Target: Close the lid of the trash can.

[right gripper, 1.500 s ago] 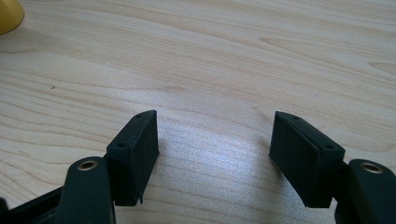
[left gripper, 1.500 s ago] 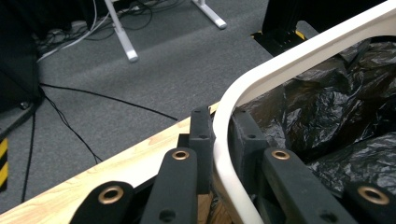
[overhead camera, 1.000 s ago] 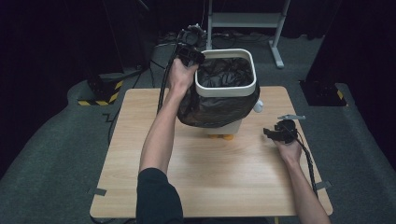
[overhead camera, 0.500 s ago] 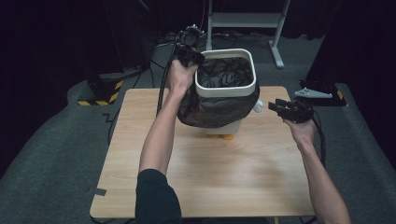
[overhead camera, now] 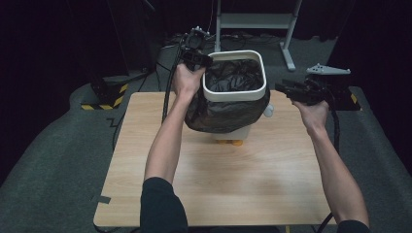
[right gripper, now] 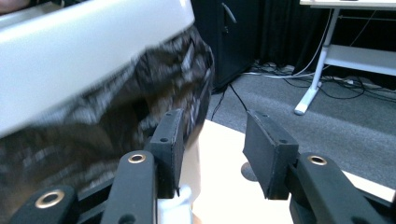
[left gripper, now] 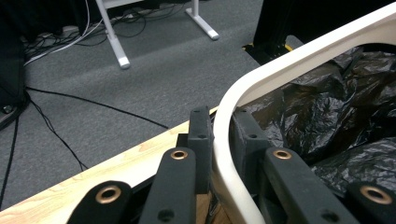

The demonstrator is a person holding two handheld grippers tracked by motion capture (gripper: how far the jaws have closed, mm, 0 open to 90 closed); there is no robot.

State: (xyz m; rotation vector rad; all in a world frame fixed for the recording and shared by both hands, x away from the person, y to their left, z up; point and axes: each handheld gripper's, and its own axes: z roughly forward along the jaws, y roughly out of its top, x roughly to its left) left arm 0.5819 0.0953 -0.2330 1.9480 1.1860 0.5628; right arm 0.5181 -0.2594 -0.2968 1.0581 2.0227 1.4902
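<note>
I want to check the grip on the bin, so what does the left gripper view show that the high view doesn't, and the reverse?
Left gripper view alone: the left gripper has one jaw outside and one inside the white rim, clamped on it. High view alone: the right gripper, open, held in the air beside the bin, and the wooden table whole. Both: the black bag lining the bin.

A wooden table (overhead camera: pixel 218 184) stands on grey carpet (overhead camera: pixel 58 160); a white stand (overhead camera: pixel 255 22) behind.
</note>
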